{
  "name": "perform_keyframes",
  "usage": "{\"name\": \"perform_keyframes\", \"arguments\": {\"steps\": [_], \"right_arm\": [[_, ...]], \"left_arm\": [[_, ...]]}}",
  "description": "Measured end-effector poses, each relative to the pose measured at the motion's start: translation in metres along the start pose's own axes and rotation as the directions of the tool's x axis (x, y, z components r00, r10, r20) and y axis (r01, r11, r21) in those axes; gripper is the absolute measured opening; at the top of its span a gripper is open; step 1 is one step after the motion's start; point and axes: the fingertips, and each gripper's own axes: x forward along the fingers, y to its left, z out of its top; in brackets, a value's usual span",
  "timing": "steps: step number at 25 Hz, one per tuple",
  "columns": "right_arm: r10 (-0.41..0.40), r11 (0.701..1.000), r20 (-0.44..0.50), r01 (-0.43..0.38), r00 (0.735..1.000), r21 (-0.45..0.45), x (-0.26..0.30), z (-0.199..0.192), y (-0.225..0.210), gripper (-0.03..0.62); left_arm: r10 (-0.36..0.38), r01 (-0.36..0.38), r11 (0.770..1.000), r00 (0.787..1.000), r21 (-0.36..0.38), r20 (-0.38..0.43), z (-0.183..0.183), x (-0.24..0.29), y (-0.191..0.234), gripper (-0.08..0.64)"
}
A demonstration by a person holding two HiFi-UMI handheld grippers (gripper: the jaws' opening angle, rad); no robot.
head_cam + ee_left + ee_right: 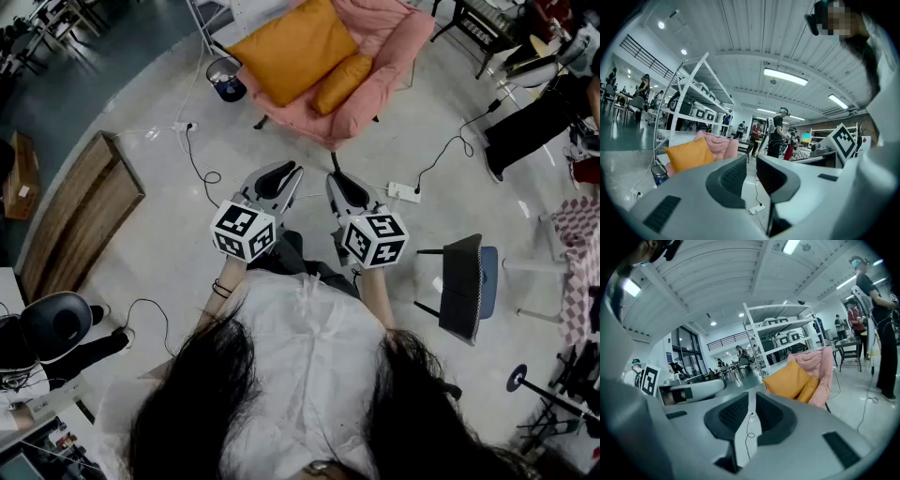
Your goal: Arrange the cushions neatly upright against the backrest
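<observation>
Two orange cushions (292,49) sit in the pink chair (398,42), well beyond the left gripper (281,173) and right gripper (337,180), each barely parted.

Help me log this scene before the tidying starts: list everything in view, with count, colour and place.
armchair: one, pink, on the floor ahead
large cushion: one, orange, lying on the armchair
small cushion: one, orange, on the armchair beside the large cushion
bin: one, dark blue, on the floor left of the armchair
wooden frame: one, brown, on the floor at left
power strip: one, white, on the floor with cables
side chair: one, dark with a blue seat, at right
shelving rack: one, white, behind the armchair
people: several, in the background
left hand-held gripper: one, grey, jaws narrowly apart, empty
right hand-held gripper: one, grey, jaws narrowly apart, empty
</observation>
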Motion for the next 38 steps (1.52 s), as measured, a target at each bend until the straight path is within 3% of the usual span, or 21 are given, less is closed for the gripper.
{"name": "perform_keyframes", "arguments": {"steps": [14, 20, 28, 38], "right_arm": [[0.001, 1.0, 0.038, -0.002, 0.999, 0.01, -0.001, 0.006, -0.005, 0.063], [0.024, 1.0, 0.009, -0.024, 1.0, 0.016, 0.009, -0.002, -0.006, 0.063], [0.004, 0.999, -0.025, -0.003, 1.0, 0.041, 0.048, 0.0, -0.023, 0.063], [-0.077, 0.994, -0.052, 0.081, 0.996, 0.07, 0.15, 0.036, -0.078, 0.063]], "left_arm": [[0.002, -0.002, 1.0, 1.0, 0.021, -0.013, 0.002, 0.004, 0.001, 0.075], [0.031, -0.031, 0.999, 0.999, 0.015, -0.036, -0.004, 0.001, 0.008, 0.075], [0.035, -0.035, 0.999, 0.998, -0.011, -0.056, -0.003, 0.023, 0.054, 0.075], [-0.035, 0.034, 0.999, 0.997, -0.015, -0.068, 0.033, 0.112, 0.154, 0.075]]}}
